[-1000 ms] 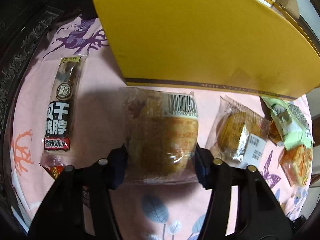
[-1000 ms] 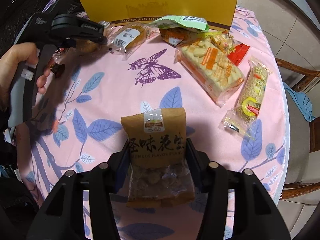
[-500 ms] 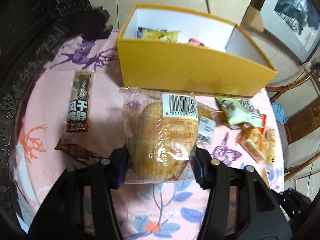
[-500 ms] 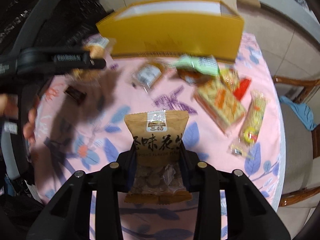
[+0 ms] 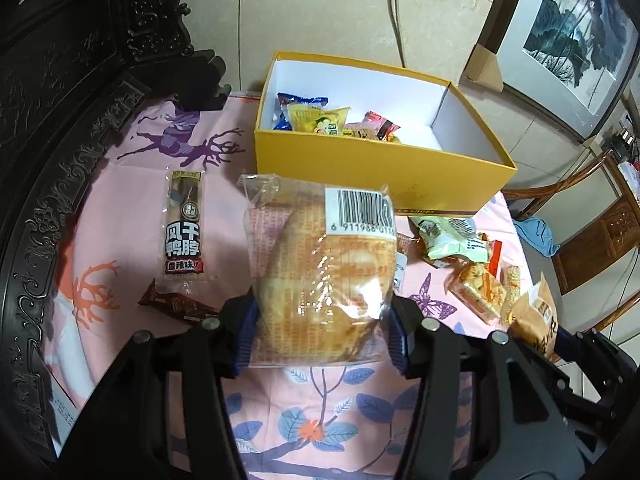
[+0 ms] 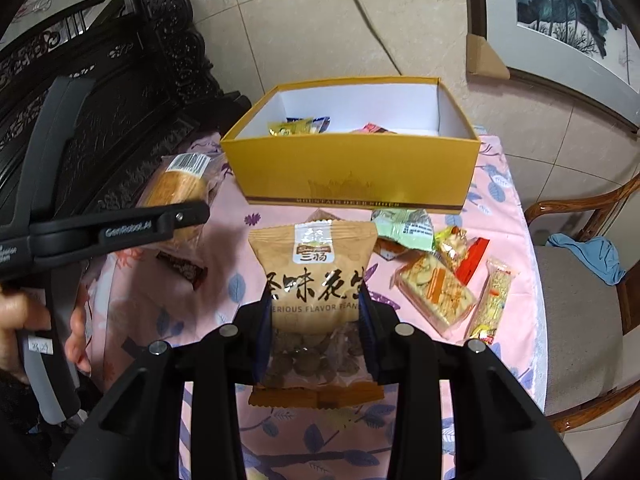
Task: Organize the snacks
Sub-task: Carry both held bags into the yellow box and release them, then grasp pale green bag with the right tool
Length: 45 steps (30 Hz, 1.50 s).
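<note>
On peanut bag (image 6: 314, 280): "FLAVOR"

Open-topped yellow cardboard box (image 6: 352, 176): right half of white interior bare, wrapped snacks (image 5: 332, 120) heaped left. Near wall stands between both loaded grippers and opening.

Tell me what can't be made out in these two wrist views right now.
- Yellow box floor: in the right wrist view its front wall hides most of the snacks inside.
- Bread packet: in the left wrist view it covers the table and a packet behind it.
- Peanut bag: its printed words are cut off by the right gripper fingers.
- Green packet: its label is too small to read.
</note>
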### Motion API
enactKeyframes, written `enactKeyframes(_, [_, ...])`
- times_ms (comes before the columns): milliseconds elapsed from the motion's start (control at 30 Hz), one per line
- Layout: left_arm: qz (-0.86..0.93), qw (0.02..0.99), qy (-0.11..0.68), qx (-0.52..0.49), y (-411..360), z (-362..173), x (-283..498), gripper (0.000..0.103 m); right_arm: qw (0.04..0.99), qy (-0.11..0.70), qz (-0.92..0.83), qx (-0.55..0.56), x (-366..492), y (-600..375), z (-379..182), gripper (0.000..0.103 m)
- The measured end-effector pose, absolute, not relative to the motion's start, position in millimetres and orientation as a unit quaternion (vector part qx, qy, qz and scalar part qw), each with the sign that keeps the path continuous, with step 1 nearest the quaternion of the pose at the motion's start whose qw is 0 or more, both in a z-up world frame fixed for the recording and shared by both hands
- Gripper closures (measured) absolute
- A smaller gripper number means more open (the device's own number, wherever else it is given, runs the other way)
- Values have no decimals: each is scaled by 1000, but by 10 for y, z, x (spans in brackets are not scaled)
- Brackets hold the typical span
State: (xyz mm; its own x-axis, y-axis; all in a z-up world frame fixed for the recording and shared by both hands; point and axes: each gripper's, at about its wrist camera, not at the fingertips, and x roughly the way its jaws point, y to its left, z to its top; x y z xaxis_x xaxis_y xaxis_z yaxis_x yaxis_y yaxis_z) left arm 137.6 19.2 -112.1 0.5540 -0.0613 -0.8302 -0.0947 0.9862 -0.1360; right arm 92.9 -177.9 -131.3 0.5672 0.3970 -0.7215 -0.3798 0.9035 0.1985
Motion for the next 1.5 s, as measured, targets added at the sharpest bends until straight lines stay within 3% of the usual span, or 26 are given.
enactKeyframes(633, [-9,880,466,-88,145,-996,1824,50,900,382,208,24,1617,-1710,-999,66])
enactKeyframes(1133, [-6,895,440,-65,141,-715,2957,49,915,354,190,38,2639,-1576,-673,65])
enactKeyframes(1200, [-8,896,439,-60,144,-636,3183,43,916,354,187,39,2856,-1558,-565,62])
enactKeyframes(1267, [10,898,436,-52,168,-543,3319,7,916,358,180,32,3045,-1558,-453,49])
enactKeyframes(1333, [27,909,412,-56,230,-394,3320,5,923,344,170,22,3082,-1616,-319,39])
enactKeyframes(1500, [27,909,410,-72,354,-397,3053,5,922,344,175,16,2884,-1930,-288,36])
